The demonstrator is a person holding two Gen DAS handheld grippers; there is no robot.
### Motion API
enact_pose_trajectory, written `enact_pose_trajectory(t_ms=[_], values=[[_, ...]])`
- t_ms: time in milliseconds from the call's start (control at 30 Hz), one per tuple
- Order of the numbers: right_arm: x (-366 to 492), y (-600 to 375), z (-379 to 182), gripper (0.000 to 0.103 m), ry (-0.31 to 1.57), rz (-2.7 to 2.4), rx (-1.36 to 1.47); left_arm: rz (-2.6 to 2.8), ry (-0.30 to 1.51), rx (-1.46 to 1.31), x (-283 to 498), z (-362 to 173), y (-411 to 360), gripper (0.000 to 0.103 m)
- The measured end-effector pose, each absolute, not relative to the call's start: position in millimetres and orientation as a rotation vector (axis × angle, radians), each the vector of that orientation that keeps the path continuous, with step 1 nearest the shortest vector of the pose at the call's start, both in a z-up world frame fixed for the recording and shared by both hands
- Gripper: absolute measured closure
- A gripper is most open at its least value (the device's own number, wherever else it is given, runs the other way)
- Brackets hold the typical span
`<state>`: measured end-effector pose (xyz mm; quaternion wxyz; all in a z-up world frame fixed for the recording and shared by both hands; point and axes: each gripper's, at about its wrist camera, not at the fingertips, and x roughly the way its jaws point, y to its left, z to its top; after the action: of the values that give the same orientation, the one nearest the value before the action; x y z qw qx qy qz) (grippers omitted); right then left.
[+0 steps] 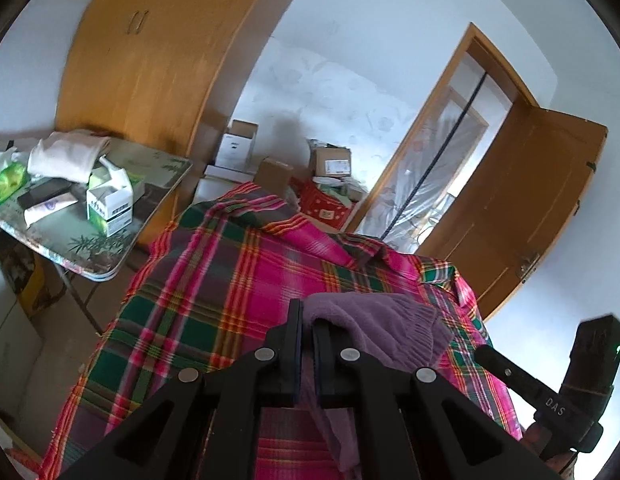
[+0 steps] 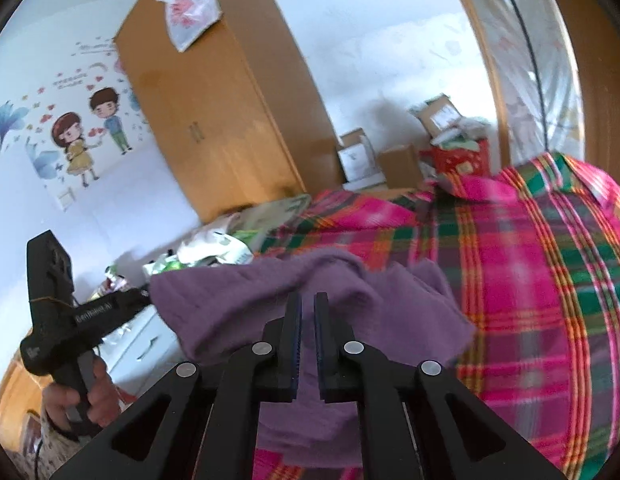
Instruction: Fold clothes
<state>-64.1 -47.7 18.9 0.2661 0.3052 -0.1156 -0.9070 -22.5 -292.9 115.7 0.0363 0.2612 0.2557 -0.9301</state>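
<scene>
A purple knitted garment (image 1: 381, 332) hangs lifted over a bed spread with a pink and green plaid sheet (image 1: 214, 280). My left gripper (image 1: 306, 322) is shut on one edge of the garment, and the ribbed hem droops to its right. In the right wrist view the same purple garment (image 2: 270, 296) stretches between both grippers. My right gripper (image 2: 307, 312) is shut on its near edge, with cloth hanging below the fingers. The left gripper (image 2: 144, 298) shows at the left of that view, held by a hand (image 2: 90, 396). The right gripper's body (image 1: 581, 384) appears at the lower right of the left wrist view.
A folding table (image 1: 110, 248) left of the bed carries tissue packs, small boxes and folded white cloth. A tall wooden wardrobe (image 1: 150, 64) stands behind it. Cardboard boxes (image 1: 329, 162) pile by the far wall. A wooden door (image 1: 521, 200) stands ajar at the right.
</scene>
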Motion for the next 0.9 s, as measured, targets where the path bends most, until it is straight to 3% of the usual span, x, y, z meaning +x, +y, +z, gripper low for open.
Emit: enact_pose_trajectory(t_ms=[167, 333, 600, 833, 867, 900], values=[[-60, -28, -8, 0.091, -0.295, -2.490, 0.934, -2.791, 0.856, 0.826, -21, 97, -310, 0.099], [-54, -16, -39, 0.073, -0.300, -2.504, 1.052, -2.767, 0.860, 0.891, -22, 79, -312, 0.099], [-52, 4, -81, 0.055, -0.432, -2.513, 1.195, -2.708, 0.898, 0.962, -22, 57, -314, 0.099], [-63, -9, -88, 0.057, -0.464, -2.451, 1.188, -2.703, 0.923, 0.987, -22, 53, -309, 0.099], [-64, -10, -88, 0.061, -0.472, -2.448, 1.185, -2.701, 0.927, 0.987, -22, 53, -309, 0.099], [-65, -11, -88, 0.075, -0.478, -2.448, 1.185, -2.700, 0.928, 0.988, -21, 53, -308, 0.099]])
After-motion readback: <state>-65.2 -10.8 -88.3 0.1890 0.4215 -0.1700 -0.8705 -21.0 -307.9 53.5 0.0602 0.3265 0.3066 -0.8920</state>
